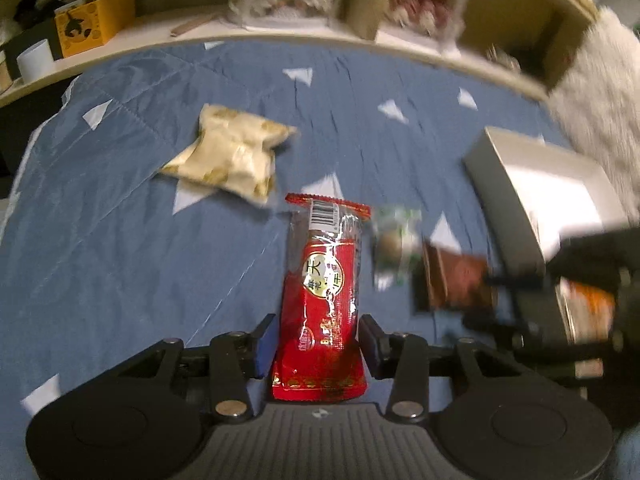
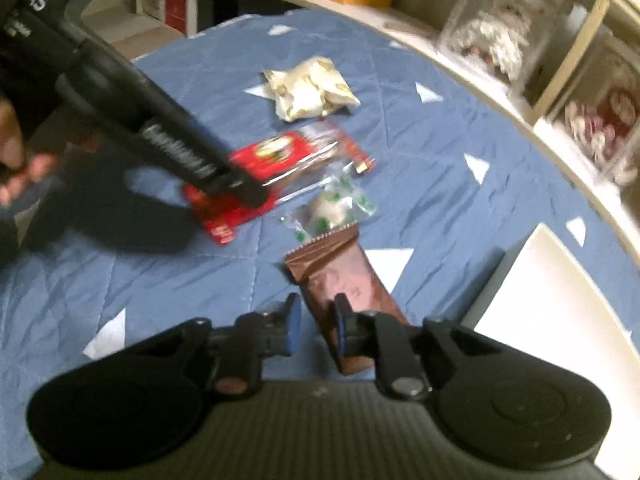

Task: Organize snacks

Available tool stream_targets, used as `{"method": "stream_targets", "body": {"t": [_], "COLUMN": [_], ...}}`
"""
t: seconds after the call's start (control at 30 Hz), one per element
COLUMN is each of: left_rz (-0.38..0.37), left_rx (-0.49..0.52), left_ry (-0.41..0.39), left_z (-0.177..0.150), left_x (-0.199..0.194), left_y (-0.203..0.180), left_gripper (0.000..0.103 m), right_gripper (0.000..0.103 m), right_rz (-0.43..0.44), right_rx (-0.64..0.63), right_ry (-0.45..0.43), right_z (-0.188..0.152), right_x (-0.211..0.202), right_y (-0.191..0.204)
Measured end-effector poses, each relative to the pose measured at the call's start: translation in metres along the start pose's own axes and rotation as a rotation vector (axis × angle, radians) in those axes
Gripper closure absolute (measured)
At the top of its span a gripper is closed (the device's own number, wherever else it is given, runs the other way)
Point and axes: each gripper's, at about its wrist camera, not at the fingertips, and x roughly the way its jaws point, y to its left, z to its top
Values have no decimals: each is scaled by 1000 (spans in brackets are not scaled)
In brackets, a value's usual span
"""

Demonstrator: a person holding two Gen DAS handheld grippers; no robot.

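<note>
Red pack [image 1: 320, 300] sits between the left tool's [image 1: 318, 344] parted fingers; right tool [image 2: 318, 326] flanks brown bar [image 2: 344, 284], grip uncertain; box [image 2: 560, 300] at lower right empty.

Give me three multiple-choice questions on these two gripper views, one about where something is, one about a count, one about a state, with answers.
1. Where does the cream-and-gold snack bag lie relative to the red snack packet?
A. Nearer the camera than it
B. Beyond it, toward the shelf
C. Inside the white box

2. How many wrapped snacks show on the blue quilt in the right wrist view?
A. Two
B. Four
C. Six

3. What is between the left gripper fingers?
A. The red snack packet
B. The brown snack bar
C. Nothing

Answers:
1 B, it sits farther up the quilt, near the shelf edge.
2 B, cream bag, red packet, green-printed clear wrapper and brown snack bar.
3 A, the red packet lies between both pads; the right gripper has the brown bar.
</note>
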Motion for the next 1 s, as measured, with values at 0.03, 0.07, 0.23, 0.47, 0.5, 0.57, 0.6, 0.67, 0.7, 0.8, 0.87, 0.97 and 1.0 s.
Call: {"method": "stream_targets", "body": {"t": [0.03,0.07,0.23,0.47,0.5,0.57,0.6,0.67,0.7,0.8,0.87,0.97,1.0], "left_rz": [0,-2,-14,-25,-28,-32,-34,-37,-38,-37,-36,-32,-28], "left_rx": [-7,-15,-10,7,8,7,5,0,-5,-11,-9,-9,-7], "left_ry": [2,-2,-17,-12,-10,-5,-4,-4,-5,-5,-2,-3,-5], "left_z": [-3,-5,-5,1,1,1,1,2,2,2,1,2,2], "left_x": [-4,-7,-4,13,15,18,18,18,18,17,17,17,18], "left_y": [1,1,-2,-4,-4,-3,-2,-1,0,-1,-1,-2,-2], "left_gripper": [58,57,46,46,46,46,46,46,46,46,46,46,46], "right_gripper": [73,65,38,26,26,26,26,26,26,26,26,27,29], "right_rz": [-2,-1,19,-20,-9,7,13,49,82,150,188,277,286], "right_rx": [-9,-17,-77,-203,-194,-180,-168,-121,-87,-37,-21,9,-5], "right_ry": [3,7,27,95,110,129,138,151,169,215,228,241,235], "right_z": [0,1,6,17,18,18,19,21,21,21,19,17,17], "right_x": [4,4,12,38,43,50,53,52,50,46,41,33,30], "right_y": [-1,-2,-7,-14,-17,-20,-21,-24,-26,-24,-19,-14,-10]}}
